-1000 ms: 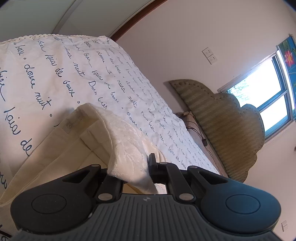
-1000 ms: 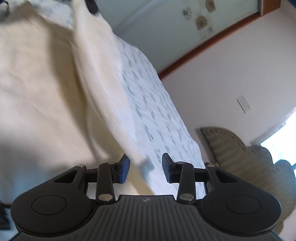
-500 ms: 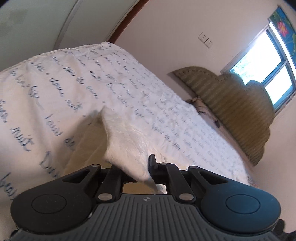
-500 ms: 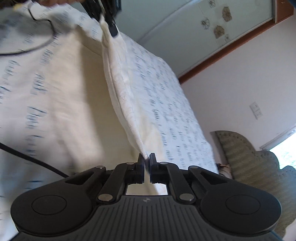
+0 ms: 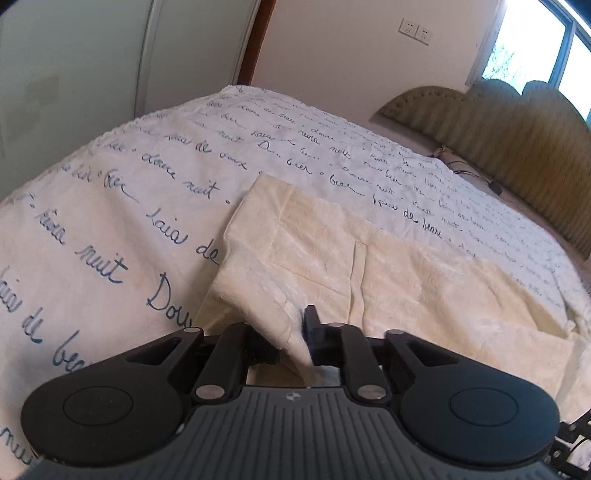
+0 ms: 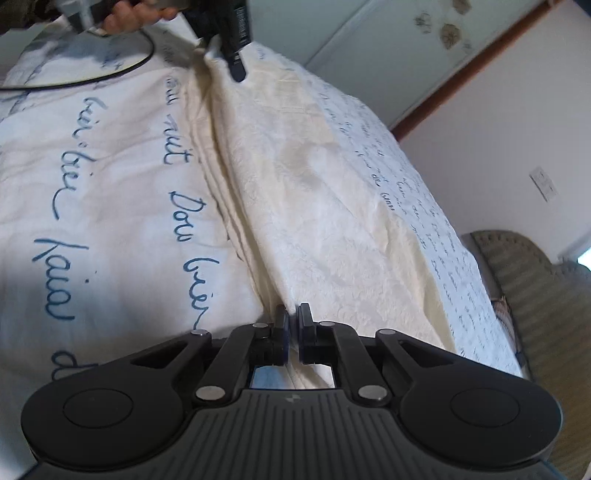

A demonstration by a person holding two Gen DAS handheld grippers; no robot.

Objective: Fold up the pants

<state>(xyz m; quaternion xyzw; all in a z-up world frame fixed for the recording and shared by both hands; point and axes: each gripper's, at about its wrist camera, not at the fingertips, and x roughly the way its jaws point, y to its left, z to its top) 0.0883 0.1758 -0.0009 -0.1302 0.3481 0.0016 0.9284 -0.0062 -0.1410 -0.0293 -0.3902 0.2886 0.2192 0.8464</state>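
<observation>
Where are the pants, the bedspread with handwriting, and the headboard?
pants (image 5: 369, 258): left wrist view, flat cream fabric near the seam.
bedspread (image 5: 110, 221): left wrist view, bare printed area.
headboard (image 5: 517, 129): left wrist view, ribbed padded front.

The left gripper (image 5: 291, 332) is closed on a raised fold of the cream pants (image 5: 332, 258), with fabric pinched between its jaws. From that fold the pants extend right and far across the bedspread (image 5: 129, 206), lying mostly flat with shallow creases. The bedspread is white with blue cursive lettering. An upholstered headboard (image 5: 517, 147) stands at far right. A wall socket plate (image 5: 415, 29) is mounted on the far wall.
</observation>
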